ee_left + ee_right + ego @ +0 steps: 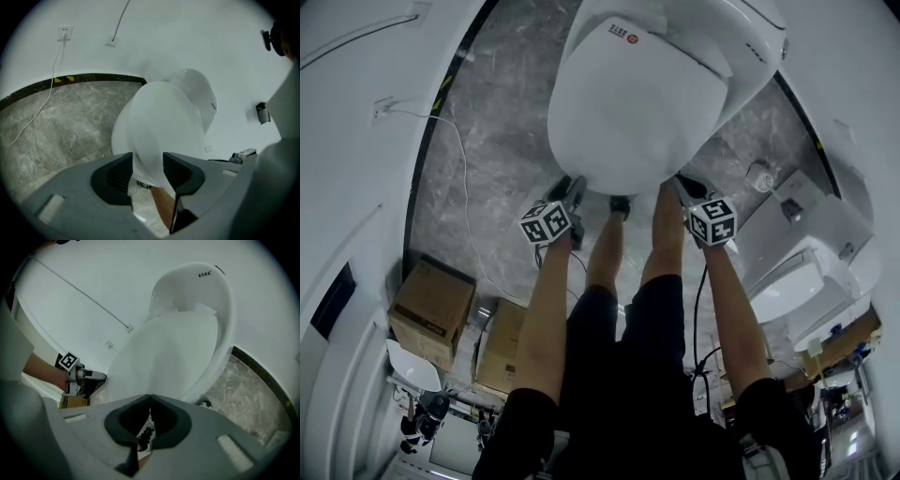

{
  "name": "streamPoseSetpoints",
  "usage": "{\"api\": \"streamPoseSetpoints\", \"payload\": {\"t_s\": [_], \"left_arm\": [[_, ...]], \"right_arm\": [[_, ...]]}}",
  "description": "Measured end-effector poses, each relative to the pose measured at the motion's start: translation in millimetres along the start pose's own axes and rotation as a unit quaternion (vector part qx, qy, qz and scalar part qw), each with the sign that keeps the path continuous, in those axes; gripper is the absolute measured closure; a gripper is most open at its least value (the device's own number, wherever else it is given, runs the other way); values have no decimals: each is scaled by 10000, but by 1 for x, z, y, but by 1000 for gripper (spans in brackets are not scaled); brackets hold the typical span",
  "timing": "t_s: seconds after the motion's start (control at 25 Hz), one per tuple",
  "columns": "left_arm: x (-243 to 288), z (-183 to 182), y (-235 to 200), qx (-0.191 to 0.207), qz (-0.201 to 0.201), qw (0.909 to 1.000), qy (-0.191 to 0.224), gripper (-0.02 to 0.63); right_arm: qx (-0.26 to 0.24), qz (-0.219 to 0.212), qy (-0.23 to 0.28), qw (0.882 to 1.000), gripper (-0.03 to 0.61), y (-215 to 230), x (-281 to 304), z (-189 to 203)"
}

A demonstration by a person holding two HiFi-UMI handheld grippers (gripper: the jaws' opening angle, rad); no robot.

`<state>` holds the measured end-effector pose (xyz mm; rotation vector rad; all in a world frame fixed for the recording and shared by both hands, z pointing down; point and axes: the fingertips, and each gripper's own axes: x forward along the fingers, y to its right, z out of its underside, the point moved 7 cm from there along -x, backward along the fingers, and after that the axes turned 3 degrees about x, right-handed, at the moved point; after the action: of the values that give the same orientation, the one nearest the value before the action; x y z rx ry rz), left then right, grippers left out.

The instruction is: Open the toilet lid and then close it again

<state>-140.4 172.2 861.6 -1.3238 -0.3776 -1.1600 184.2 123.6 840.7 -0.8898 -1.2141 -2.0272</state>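
Plainly, the toilet lid (628, 112) lay down flat over the bowl, closed, on a white toilet (757, 47) at the far end of a grey marbled floor (487, 178). The left tool (147, 164) had its jaws spread wide; the lid's near rim showed in the gap between them, but the pads did not press on it. The right tool (150, 398) had its jaws pressed together with nothing between them, and it hovered at the lid's near right edge.

Each tool carried a cube of black and white square markers (546, 223). A small red label (623, 33) sat on the toilet behind the lid, its print too small to read. A line of tiny dark print (204, 273) on the toilet's far top was also illegible. A yellow and black striped strip (63, 78) ran along the foot of the wall on the left, below a wall socket (65, 32) with a white cable hanging from it. Two cardboard boxes (431, 309) stood on the near left floor, with no readable writing on them.
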Motion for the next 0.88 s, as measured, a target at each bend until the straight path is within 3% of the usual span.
{"api": "streamPoseSetpoints", "payload": {"t_s": [0.24,0.44,0.68,0.88], "left_arm": [[5,4,-6,-272,51,9996,14,423],[0,7,-9,-569,72,9983,138,491],[-9,5,-9,-800,238,9965,84,507],[-23,2,-7,-898,422,9949,178,563]], "right_arm": [[43,-31,-67,10000,575,1,4,6],[13,-43,-113,9999,575,-5,1,5],[-43,-81,-169,9998,575,-13,-6,-3],[-151,-154,-150,9997,575,-21,-11,-14]]}}
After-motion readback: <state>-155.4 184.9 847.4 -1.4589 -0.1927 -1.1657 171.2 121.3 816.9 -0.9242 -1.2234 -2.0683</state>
